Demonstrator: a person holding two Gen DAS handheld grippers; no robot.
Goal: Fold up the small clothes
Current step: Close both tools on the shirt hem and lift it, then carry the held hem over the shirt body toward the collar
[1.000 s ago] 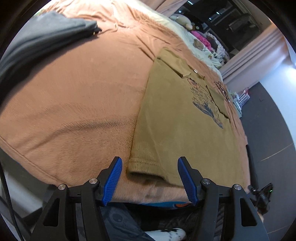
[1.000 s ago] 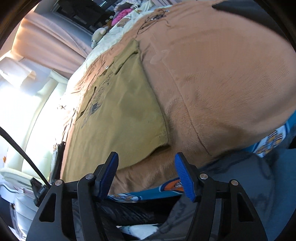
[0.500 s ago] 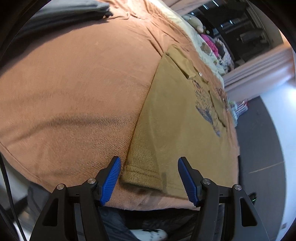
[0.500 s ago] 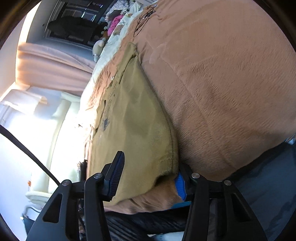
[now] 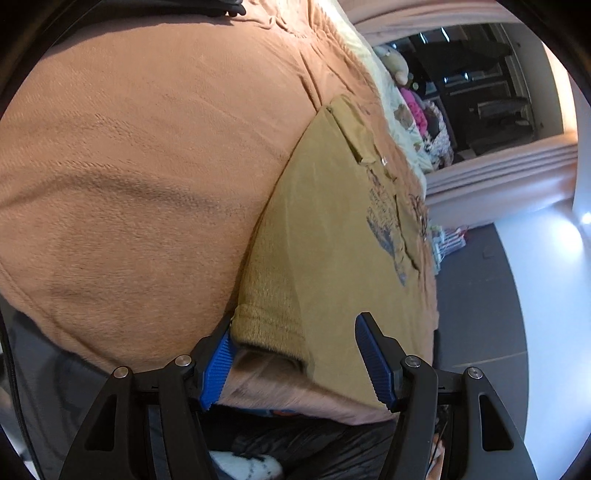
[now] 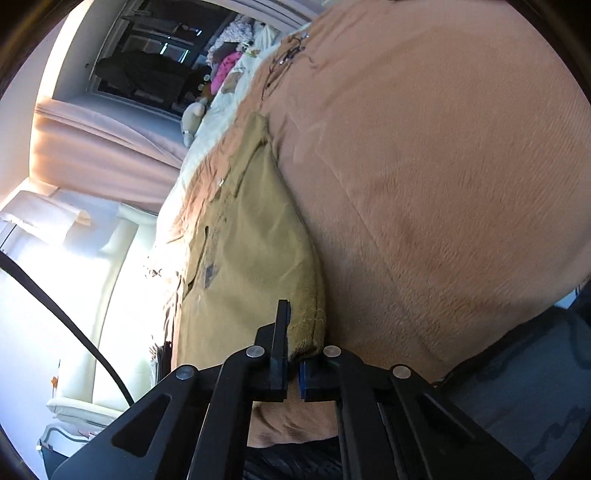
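A mustard-yellow T-shirt (image 5: pixel 332 236) with a dark chest print lies flat on an orange-brown blanket (image 5: pixel 140 166), its hem toward me. My left gripper (image 5: pixel 295 354) is open, its blue pads either side of the shirt's near left hem corner, the left pad touching the fabric edge. In the right wrist view the same shirt (image 6: pixel 251 243) runs away from me. My right gripper (image 6: pixel 293 350) is shut on the shirt's near right hem corner, which bunches between the pads.
The blanket covers a bed (image 6: pixel 443 147) whose near edge drops off just below the grippers. Dark folded clothes (image 5: pixel 225 5) lie at the far left. Stuffed toys and pink items (image 5: pixel 410 99) sit at the bed's far end, by curtains (image 6: pixel 96 144).
Both grippers moved forward and down to the hem. The right gripper closed from wide open onto the right hem corner. The left gripper stayed open and reached the left corner.
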